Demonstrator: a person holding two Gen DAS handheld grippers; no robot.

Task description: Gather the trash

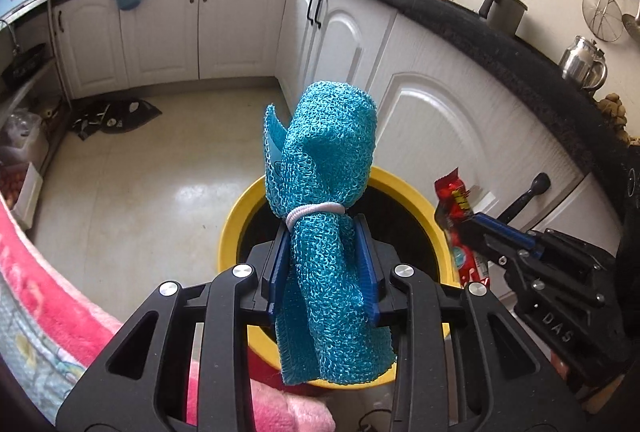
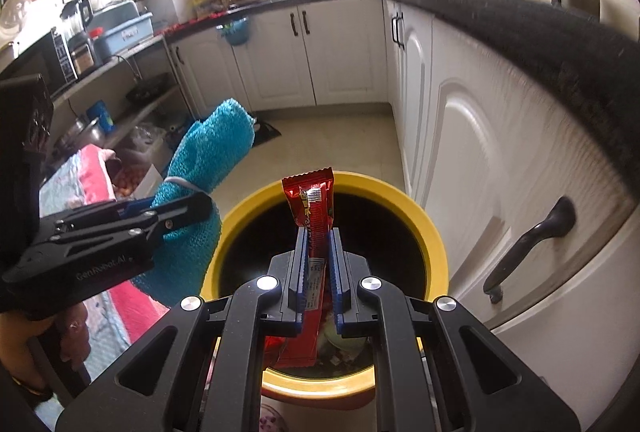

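Left claw (image 1: 324,236) grips the blue mesh cloth (image 1: 326,168), right claw (image 2: 318,248) pinches the red wrapper (image 2: 310,208), both seemingly over the yellow bin (image 2: 424,228).

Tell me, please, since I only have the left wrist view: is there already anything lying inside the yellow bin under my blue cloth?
Observer: Yes. The right wrist view looks into the yellow bin and shows some scraps of trash at its bottom.
Operator: Thank you. Is the right gripper over the opening too?
Observer: It is; the right gripper points into the bin and is shut on the red snack wrapper, which stands up between its pads.
Operator: And how does my cloth look from that side?
Observer: The blue mesh cloth, tied with a white band, sits in the left gripper beside the bin's left rim, with its lower end hanging down outside the rim.
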